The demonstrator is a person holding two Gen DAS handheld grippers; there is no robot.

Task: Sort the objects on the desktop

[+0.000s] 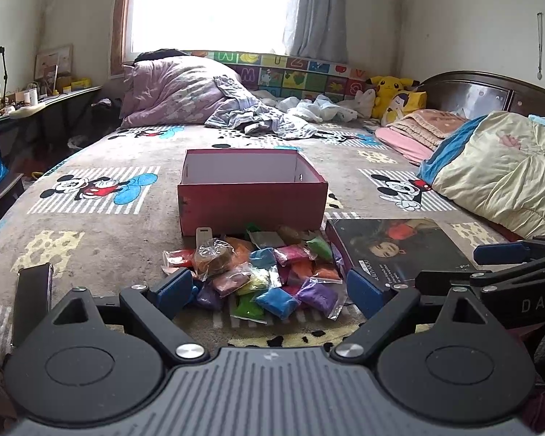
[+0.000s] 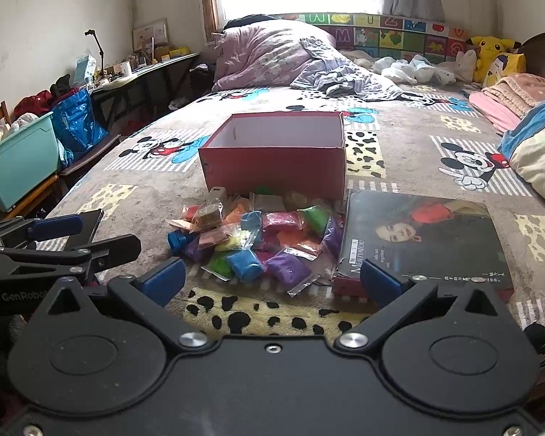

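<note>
A pile of small clay packets (image 1: 269, 276) (image 2: 261, 239) in many colours lies on the bed in front of an open red box (image 1: 252, 201) (image 2: 276, 165). The box looks hollow inside. A book (image 1: 399, 250) (image 2: 421, 239) with a dark portrait cover lies to the right of the pile. My left gripper (image 1: 270, 289) hovers open just short of the pile, nothing between its blue pads. My right gripper (image 2: 272, 278) also stands open near the pile's front edge, holding nothing. Each gripper shows in the other's view, the right gripper (image 1: 508, 254) at right and the left gripper (image 2: 58, 227) at left.
A dark phone (image 1: 32, 290) (image 2: 87, 223) lies flat on the bed at the left. Folded bedding (image 1: 497, 178) and a lilac duvet (image 1: 185, 91) lie further back. A teal bin (image 2: 14, 160) and a blue bag (image 2: 78, 120) stand beside the bed's left edge.
</note>
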